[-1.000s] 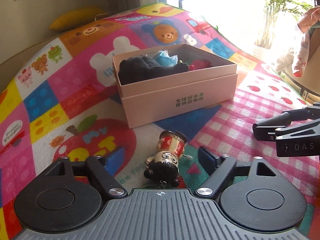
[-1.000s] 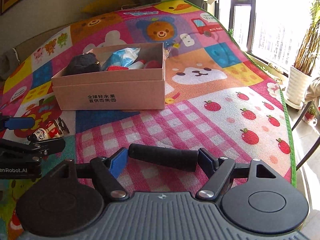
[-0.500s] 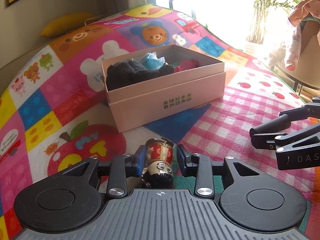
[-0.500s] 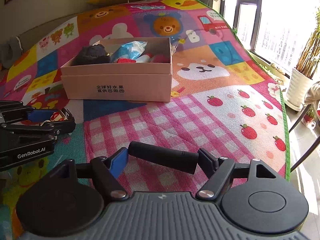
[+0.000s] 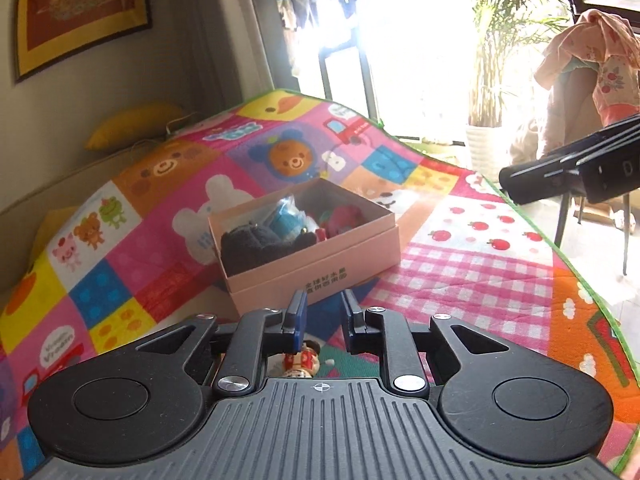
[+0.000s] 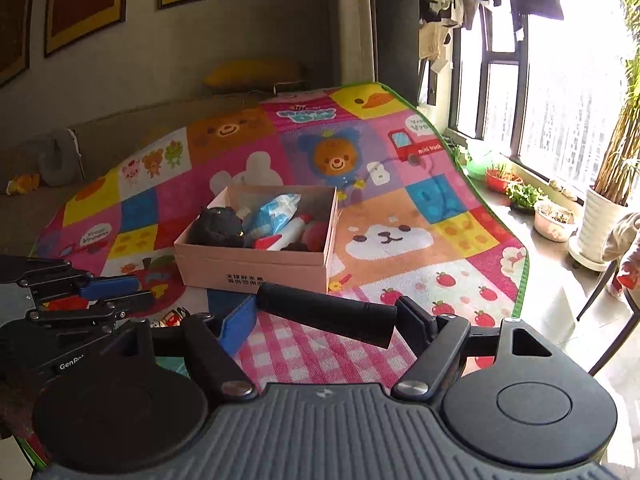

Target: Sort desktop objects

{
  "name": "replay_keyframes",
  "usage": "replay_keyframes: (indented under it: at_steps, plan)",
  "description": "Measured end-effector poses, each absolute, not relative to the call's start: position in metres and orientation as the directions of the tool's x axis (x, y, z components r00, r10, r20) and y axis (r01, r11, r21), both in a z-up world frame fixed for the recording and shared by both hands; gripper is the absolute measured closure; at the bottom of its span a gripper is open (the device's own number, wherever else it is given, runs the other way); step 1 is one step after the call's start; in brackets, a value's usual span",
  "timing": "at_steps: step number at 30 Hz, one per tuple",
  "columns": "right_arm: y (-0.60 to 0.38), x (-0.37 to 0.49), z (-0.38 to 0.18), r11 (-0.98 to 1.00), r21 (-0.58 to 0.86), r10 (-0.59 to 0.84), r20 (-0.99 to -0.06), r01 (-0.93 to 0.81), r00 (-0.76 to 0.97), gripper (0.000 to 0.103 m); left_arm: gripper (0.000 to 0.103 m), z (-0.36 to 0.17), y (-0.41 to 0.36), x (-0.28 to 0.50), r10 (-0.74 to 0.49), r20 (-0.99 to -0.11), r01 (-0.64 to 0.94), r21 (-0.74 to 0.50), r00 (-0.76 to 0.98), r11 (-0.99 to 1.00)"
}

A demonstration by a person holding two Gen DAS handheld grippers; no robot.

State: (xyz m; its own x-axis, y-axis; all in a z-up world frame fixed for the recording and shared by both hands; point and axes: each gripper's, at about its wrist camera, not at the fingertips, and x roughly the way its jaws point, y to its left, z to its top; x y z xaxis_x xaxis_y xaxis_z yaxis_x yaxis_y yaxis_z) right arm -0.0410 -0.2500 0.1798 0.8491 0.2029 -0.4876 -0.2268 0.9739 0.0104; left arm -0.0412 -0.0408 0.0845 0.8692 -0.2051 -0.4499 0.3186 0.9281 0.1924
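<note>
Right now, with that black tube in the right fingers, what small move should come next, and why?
Probably carry the tube forward over the box: the right fingers clamp it above the mat, and the open box, already holding toys, lies straight ahead.

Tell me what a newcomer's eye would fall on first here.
The loud cartoon play mat fills both views, with the pink box of toys at its centre. Nearer, the right gripper clamps a black cylinder, and the left gripper pinches a small figurine.

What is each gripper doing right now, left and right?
Left gripper: closed, the small doll hanging low between its fingers.
Right gripper: closed on a black cylinder.
</note>
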Motion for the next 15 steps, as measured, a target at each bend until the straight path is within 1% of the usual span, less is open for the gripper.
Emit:
replay_keyframes:
  at_steps: [3, 5, 7, 9, 11, 15]
  plan:
    - [-0.251, -0.047, 0.193, 0.972, 0.008, 0.215, -0.441, -0.235, 0.872, 0.027, 0.082, 0.085, -0.042, -0.039, -0.207, -0.457, 0.316, 0.176, 0.865, 0.932]
    - [-0.249, -0.047, 0.19, 0.967, 0.019, 0.237, -0.445, -0.256, 0.864, 0.027, 0.079, 0.081, -0.041, -0.038, -0.209, -0.47, 0.319, 0.166, 0.857, 0.933]
    - [-0.244, -0.045, 0.181, 0.963, 0.021, 0.247, -0.463, -0.267, 0.852, 0.027, 0.077, 0.075, -0.04, -0.036, -0.205, -0.49, 0.318, 0.16, 0.847, 0.935]
    - [-0.238, -0.041, 0.166, 0.963, 0.022, 0.244, -0.495, -0.268, 0.834, 0.027, 0.071, 0.066, -0.036, -0.032, -0.194, -0.518, 0.312, 0.15, 0.833, 0.938]
    - [-0.232, -0.036, 0.148, 0.962, 0.025, 0.244, -0.533, -0.273, 0.81, 0.027, 0.059, 0.056, -0.032, -0.029, -0.182, -0.545, 0.303, 0.139, 0.819, 0.943]
    - [-0.214, -0.028, 0.112, 0.962, -0.027, 0.206, -0.583, -0.273, 0.786, 0.027, 0.055, 0.031, -0.024, -0.025, -0.172, -0.602, 0.293, 0.109, 0.779, 0.95]
